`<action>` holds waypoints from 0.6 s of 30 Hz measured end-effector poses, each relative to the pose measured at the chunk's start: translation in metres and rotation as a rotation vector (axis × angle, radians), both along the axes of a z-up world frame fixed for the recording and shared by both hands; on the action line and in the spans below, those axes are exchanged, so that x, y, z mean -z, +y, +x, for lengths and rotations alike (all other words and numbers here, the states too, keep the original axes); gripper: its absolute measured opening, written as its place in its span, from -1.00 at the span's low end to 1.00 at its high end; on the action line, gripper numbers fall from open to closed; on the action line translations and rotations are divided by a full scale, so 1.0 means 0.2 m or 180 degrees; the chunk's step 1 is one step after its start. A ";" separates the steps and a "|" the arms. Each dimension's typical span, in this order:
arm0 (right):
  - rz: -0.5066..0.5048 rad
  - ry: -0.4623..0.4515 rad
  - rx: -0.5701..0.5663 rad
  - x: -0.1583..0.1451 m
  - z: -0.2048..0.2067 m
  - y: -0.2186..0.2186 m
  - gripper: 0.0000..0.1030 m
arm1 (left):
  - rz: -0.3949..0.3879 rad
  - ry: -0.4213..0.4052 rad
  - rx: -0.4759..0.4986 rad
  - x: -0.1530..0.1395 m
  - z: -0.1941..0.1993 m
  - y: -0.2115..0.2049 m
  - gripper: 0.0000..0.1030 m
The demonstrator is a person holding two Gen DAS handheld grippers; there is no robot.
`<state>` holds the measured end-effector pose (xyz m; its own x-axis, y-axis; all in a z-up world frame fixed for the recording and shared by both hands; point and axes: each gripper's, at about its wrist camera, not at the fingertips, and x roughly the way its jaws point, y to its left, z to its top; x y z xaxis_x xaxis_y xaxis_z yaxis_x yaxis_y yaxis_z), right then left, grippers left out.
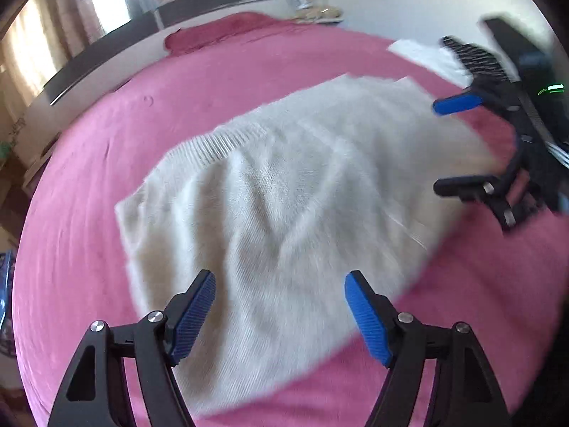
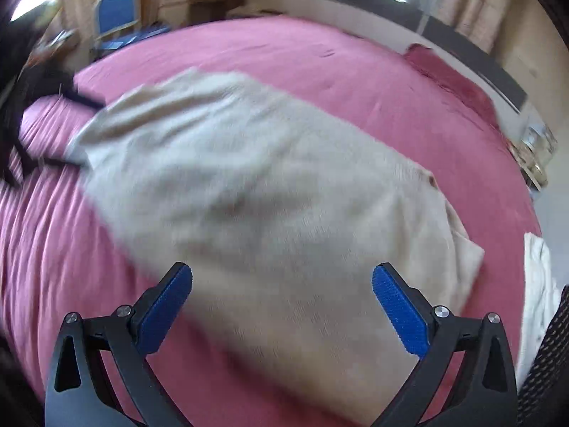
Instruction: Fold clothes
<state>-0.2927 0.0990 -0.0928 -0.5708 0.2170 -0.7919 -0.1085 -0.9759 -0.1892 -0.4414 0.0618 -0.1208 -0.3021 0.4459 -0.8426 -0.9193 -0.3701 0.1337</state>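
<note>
The left gripper (image 1: 280, 281) and right gripper (image 2: 282, 274) have their blue fingers (image 2: 398, 306) spread wide, holding nothing. Below them a fuzzy cream sweater (image 1: 284, 192) lies on the pink bed (image 1: 106, 142). Its edges look blurry.

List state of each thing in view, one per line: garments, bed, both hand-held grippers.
Cream knit sweater: lying on the bed, partly folded, wrinkled, not gripped.
White garment: lying at the bed's edge beyond the sweater, untouched.
Pink bedspread: spread over the bed, lightly creased.
Left hand-held gripper: open, empty, above the sweater.
Right hand-held gripper: open, empty, above the sweater.
</note>
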 end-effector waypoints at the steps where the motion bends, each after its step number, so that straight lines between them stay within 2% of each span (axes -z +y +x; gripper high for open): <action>1: 0.0069 -0.0093 0.0023 0.04 -0.05 -0.01 1.00 | -0.0066 -0.0042 -0.0022 0.07 -0.01 0.04 0.49; 3: 0.0116 -0.0327 -0.0008 0.13 -0.08 0.00 1.00 | -0.0163 -0.0070 -0.0039 0.17 -0.05 0.01 0.52; 6: -0.0032 -0.0424 -0.0015 0.22 0.02 0.09 1.00 | -0.0057 -0.0138 -0.0031 0.17 -0.06 -0.10 0.54; 9: -0.0284 -0.0394 0.0222 0.22 0.16 0.26 1.00 | -0.0078 -0.0178 -0.0071 0.14 -0.09 -0.18 0.54; 11: -0.0333 -0.0275 0.0360 0.15 0.21 0.34 1.00 | 0.0083 -0.0108 -0.0115 0.05 -0.09 -0.21 0.54; 14: -0.0139 0.0065 0.0533 -0.01 0.17 0.42 1.00 | 0.0343 -0.0013 -0.0163 -0.08 -0.14 -0.13 0.54; 15: -0.0134 0.0153 0.0585 -0.04 0.12 0.45 1.00 | 0.0369 0.0024 -0.0210 -0.10 -0.17 -0.08 0.54; 18: -0.0149 0.0186 0.0700 -0.04 -0.08 0.54 1.00 | 0.0163 0.0143 -0.0483 -0.02 -0.28 0.07 0.53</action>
<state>-0.3092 0.2071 -0.0858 -0.5589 0.3051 -0.7710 -0.3291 -0.9351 -0.1315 -0.4975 0.0760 -0.1162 -0.4062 0.4343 -0.8040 -0.8458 -0.5118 0.1508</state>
